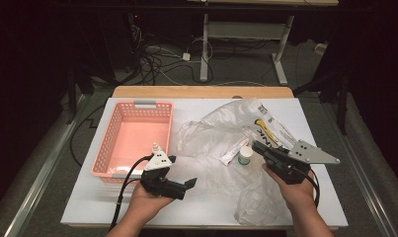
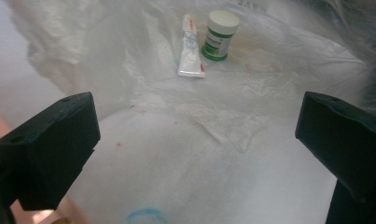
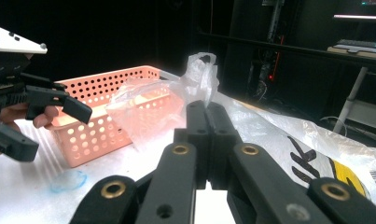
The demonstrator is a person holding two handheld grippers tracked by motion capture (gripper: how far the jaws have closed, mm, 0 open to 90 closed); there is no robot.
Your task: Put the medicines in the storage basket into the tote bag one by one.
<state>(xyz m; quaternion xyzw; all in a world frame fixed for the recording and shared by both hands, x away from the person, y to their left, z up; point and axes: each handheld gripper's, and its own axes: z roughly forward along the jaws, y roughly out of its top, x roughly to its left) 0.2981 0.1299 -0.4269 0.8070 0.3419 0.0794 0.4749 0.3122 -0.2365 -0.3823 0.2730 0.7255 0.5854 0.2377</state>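
Left tongs (image 1: pixel 188 186) gape near the bench's (image 1: pixel 88 197) front edge, right tongs (image 1: pixel 256 146) are pressed together beside the jar (image 1: pixel 244 156) and tube (image 1: pixel 233 152).

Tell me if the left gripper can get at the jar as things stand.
Probably yes. The left gripper is open and aimed at the jar, which stands upright on the plastic bag beside the tube. Nothing lies between them but flat, crumpled bag.
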